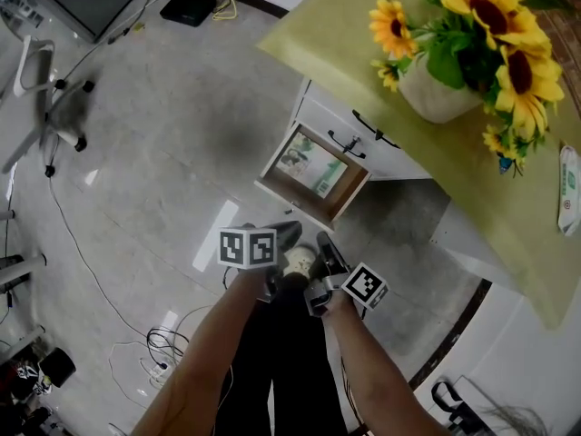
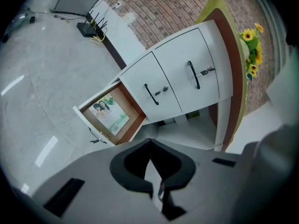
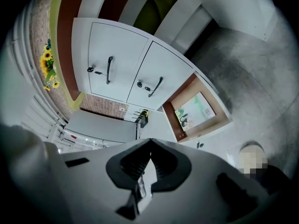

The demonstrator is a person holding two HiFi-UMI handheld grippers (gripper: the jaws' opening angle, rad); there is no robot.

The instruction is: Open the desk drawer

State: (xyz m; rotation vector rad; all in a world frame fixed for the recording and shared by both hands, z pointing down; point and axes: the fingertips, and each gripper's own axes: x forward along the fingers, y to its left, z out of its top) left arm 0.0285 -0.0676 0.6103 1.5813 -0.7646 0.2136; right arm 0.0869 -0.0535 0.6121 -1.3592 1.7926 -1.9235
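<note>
The desk drawer (image 1: 290,203) is the lowest front of the white cabinet under the counter (image 1: 336,34) and stands pulled out over the grey floor (image 1: 163,153), its brown-lined interior exposed from above. A printed booklet (image 1: 313,166) lies flat on the drawer bottom. In the head view, the left gripper (image 1: 290,231) and the right gripper (image 1: 323,241) sit side by side, close together, just below the drawer's outer front panel, and neither one touches it. In the left gripper view, the left gripper (image 2: 150,146) has its fingers closed tip to tip with nothing between them; the drawer (image 2: 135,125) appears beyond the tips and offset to the left, clearly apart from them, with its black handle (image 2: 96,136) on the outer face. In the right gripper view, the right gripper (image 3: 150,144) likewise has its fingers brought fully together and holds nothing; the drawer (image 3: 169,118) lies beyond the tips and offset to the right, with the booklet (image 3: 194,111) visible inside. Above the open drawer, two white fronts with black handles (image 2: 151,93) remain closed. A white vase of sunflowers (image 1: 481,34) stands on the counter, well apart from both grippers.
</note>
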